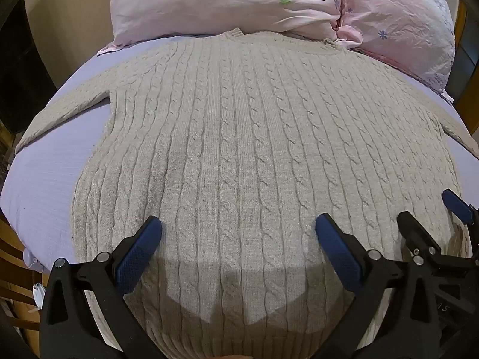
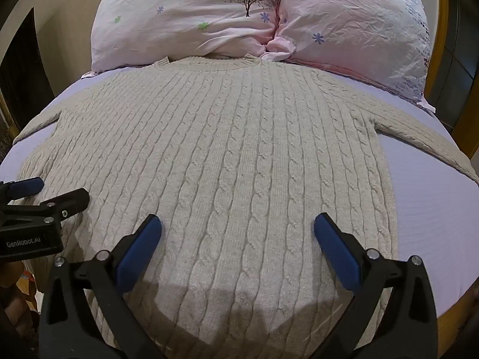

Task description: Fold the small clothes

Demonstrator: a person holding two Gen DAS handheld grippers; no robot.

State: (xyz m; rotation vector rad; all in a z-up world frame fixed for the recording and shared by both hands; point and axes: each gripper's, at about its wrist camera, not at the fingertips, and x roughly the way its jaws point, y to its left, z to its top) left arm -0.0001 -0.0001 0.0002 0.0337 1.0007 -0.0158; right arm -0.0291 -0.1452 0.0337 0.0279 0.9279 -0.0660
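Note:
A beige cable-knit sweater [image 1: 239, 137] lies flat and spread out on the bed, neck toward the pillows, sleeves stretched out to both sides. It also shows in the right wrist view [image 2: 227, 149]. My left gripper [image 1: 238, 227] is open and empty, hovering over the lower left part of the sweater near its hem. My right gripper [image 2: 238, 227] is open and empty over the lower right part. The right gripper also shows at the right edge of the left wrist view [image 1: 431, 209], and the left gripper at the left edge of the right wrist view [image 2: 57, 190].
The bed has a lilac sheet [image 1: 51, 173]. Two pink floral pillows [image 1: 227, 3] [image 2: 353, 21] lie at the head, touching the sweater's collar. A wooden bed frame [image 2: 440, 6] runs along the right side. A dark doorway [image 2: 21, 59] is at left.

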